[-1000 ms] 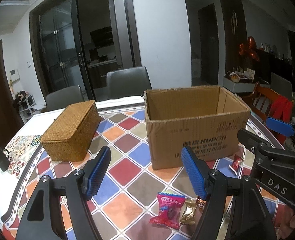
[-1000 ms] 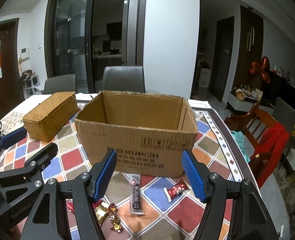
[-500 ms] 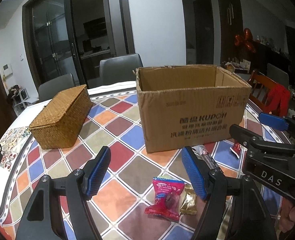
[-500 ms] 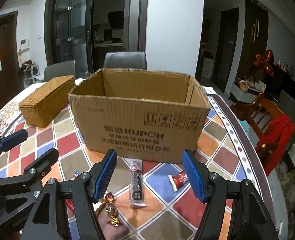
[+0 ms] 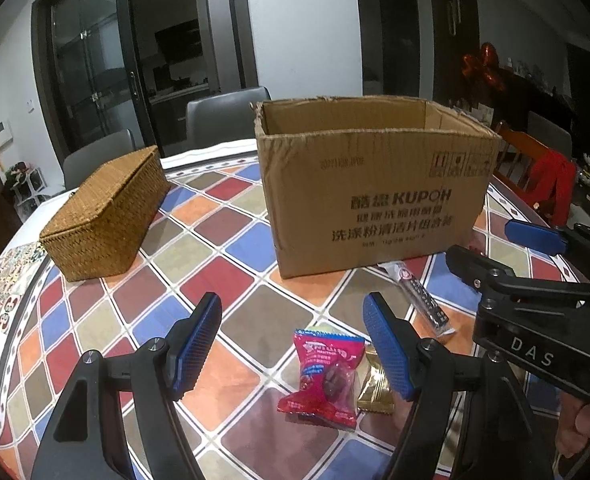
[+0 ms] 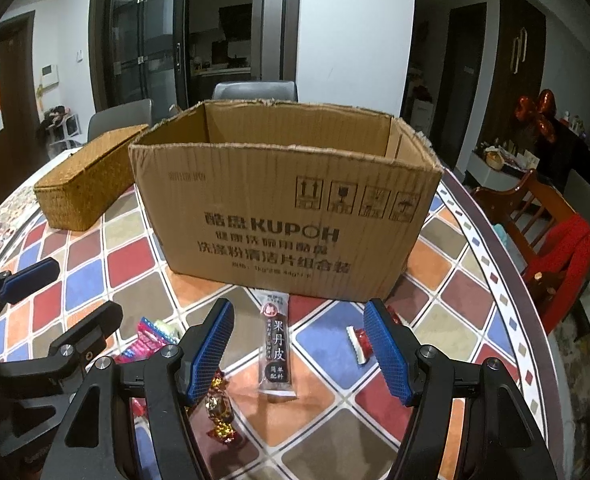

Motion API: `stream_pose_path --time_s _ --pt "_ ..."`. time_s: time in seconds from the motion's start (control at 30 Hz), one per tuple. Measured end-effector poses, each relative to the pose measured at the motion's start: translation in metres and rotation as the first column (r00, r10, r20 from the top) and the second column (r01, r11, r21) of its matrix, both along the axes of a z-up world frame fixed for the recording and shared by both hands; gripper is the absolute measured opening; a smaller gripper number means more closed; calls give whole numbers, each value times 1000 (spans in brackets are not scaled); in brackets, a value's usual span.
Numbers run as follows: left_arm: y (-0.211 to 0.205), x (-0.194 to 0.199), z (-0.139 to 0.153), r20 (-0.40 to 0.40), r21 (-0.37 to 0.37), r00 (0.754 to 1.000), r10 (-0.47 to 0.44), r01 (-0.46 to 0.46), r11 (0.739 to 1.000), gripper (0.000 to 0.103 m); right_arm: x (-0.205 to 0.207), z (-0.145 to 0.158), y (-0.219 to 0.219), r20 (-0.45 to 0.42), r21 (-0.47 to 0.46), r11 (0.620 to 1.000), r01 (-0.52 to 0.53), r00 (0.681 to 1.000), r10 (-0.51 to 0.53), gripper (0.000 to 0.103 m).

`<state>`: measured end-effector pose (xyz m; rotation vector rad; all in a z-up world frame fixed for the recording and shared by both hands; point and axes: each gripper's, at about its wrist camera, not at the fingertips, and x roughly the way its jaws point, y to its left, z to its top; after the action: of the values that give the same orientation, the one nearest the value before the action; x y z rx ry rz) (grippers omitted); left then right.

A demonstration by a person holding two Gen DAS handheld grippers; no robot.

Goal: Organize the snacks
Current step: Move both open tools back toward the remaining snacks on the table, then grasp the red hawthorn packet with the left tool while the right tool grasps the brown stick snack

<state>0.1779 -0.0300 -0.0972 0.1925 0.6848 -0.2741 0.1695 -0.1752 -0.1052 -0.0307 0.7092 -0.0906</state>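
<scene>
Left tongs: standing apart with nothing between the blue pads, hovering over the table and pointing down at the near snacks.
Right tongs: likewise standing apart and gripping nothing, hanging above the long dark bar.
Cardboard box: sitting open-topped in the middle of the table, printed side facing both cameras; its inside floor is hidden from view.
Woven basket: resting lid-closed to the left of the box, well apart from it.
Red snack packet: lying flat on the table, framed between the left tongs' pads though untouched by them.
Gold wrapped sweet: lying just beside the red packet, touching its right edge.
Long dark bar: lying lengthwise in front of the box, its far end near the box's base.
Small red-and-white packet: lying to the right of the bar, partly hidden behind the right pad.
Foil-wrapped candy: lying nearest the right camera, below the left pad.
</scene>
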Motion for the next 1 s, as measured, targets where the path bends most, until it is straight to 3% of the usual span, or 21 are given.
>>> stream_pose_path --time_s 0.67,1.0 --pt "-8 8 -37 -155 11 987 -51 54 998 72 18 -37 0 -124 19 1000 -24 992 26 68" --pt "-10 14 -56 -235 12 970 -61 65 998 66 30 -54 2 -182 27 999 -32 983 36 68"
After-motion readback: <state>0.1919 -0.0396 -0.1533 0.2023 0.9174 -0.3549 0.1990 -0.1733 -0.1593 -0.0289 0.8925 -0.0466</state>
